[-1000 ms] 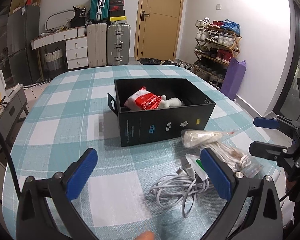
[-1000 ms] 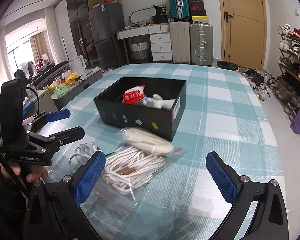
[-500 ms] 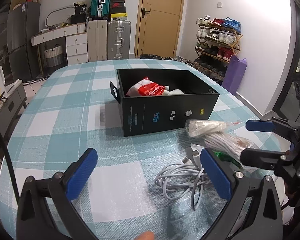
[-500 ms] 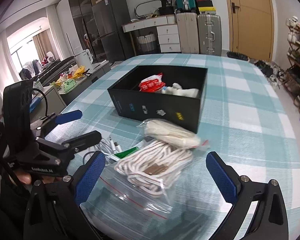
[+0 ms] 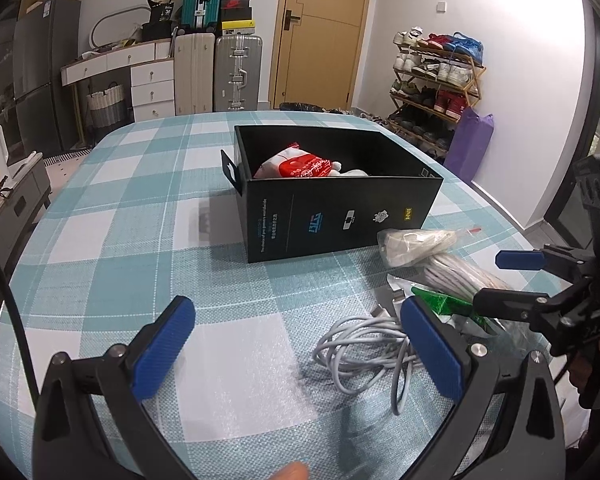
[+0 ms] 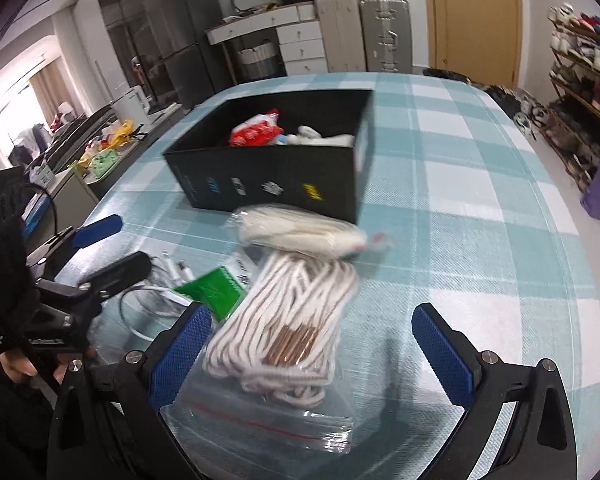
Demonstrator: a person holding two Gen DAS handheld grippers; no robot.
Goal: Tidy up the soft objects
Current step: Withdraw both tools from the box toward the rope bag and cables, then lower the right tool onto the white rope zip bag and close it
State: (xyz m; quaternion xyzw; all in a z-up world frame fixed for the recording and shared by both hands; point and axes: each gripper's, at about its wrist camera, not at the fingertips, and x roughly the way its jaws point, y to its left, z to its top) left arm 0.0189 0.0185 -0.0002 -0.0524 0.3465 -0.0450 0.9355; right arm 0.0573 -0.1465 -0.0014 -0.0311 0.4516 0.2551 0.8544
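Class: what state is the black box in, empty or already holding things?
Holding things. The open-topped black box contains a red-and-white packet and a white soft item; most of its floor is hidden.

From my right wrist feed the bagged rope coil [image 6: 288, 328] smears with motion blur, the black box [image 5: 340, 216] wall hides most of the white soft item [image 5: 350, 172] beside the red packet [image 5: 296, 166], and the box's printed logos stay illegible.

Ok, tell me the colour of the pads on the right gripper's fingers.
Blue, with a fine textured surface, on the black right gripper; its pads show best in the right wrist view.
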